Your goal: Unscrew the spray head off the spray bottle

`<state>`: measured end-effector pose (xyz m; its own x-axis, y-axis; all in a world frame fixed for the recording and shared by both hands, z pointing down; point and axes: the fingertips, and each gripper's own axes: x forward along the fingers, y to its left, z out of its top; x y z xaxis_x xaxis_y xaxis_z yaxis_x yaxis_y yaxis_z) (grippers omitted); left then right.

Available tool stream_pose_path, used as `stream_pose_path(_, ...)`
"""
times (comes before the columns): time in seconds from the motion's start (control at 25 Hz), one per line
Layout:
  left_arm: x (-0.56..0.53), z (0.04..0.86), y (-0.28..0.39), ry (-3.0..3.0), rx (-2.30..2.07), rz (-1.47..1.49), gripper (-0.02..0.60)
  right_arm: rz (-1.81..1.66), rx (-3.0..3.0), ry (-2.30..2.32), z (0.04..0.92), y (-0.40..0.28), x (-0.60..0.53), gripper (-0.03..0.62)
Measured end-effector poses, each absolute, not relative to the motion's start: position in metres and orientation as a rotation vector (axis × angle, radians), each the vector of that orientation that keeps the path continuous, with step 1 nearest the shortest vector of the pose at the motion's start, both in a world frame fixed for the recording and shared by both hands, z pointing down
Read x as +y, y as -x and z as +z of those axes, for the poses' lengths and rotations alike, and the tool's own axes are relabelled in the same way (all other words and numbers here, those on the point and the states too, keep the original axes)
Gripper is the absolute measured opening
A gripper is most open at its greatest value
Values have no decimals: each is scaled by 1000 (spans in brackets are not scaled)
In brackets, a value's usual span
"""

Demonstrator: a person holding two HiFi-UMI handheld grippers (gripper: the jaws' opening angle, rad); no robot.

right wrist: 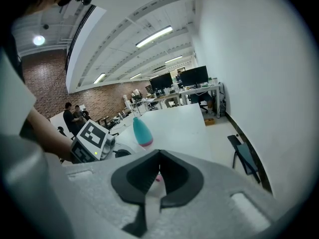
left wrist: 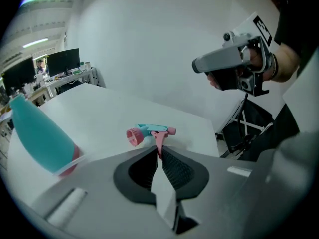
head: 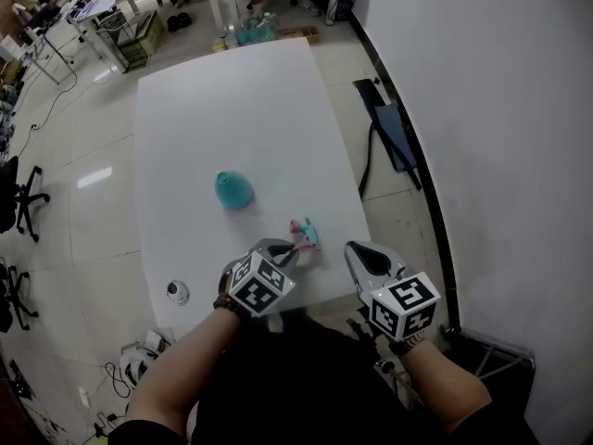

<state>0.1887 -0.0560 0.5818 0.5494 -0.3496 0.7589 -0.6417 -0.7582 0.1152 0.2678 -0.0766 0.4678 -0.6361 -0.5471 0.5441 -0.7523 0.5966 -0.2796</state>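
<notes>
Between the tips of the left claw (left wrist: 159,154) sits the spray head (left wrist: 149,131) (lying sideways), pinched by its pink trigger (left wrist: 159,140); the right claw (right wrist: 158,172) is shut, empty.

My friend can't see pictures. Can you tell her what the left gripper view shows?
The left tool pinches a pink-and-teal spray head by its pink trigger, on a white table. A teal bottle sits apart at the left, and the right tool is in the air at the top right.

Bright, even light from ceiling strips (right wrist: 154,36); fisheye edges dark, warped.
</notes>
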Motion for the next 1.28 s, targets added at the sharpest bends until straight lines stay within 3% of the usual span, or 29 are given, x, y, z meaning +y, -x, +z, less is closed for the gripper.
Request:
stream_pose_path(0.4,-53,524,-183,-2448,-664,671,44,592,-2377,-1086,458,-279,-80,-8)
stream_pose_path(0.72,-33,473,-183,-2493,-416,475,45,321,-2410,-1025,422,-279,-91,6)
stream_pose_path(1.28,-5,400,-148,-2477,-107,217,46,-461,-2187,-460,395,-219,-35,179)
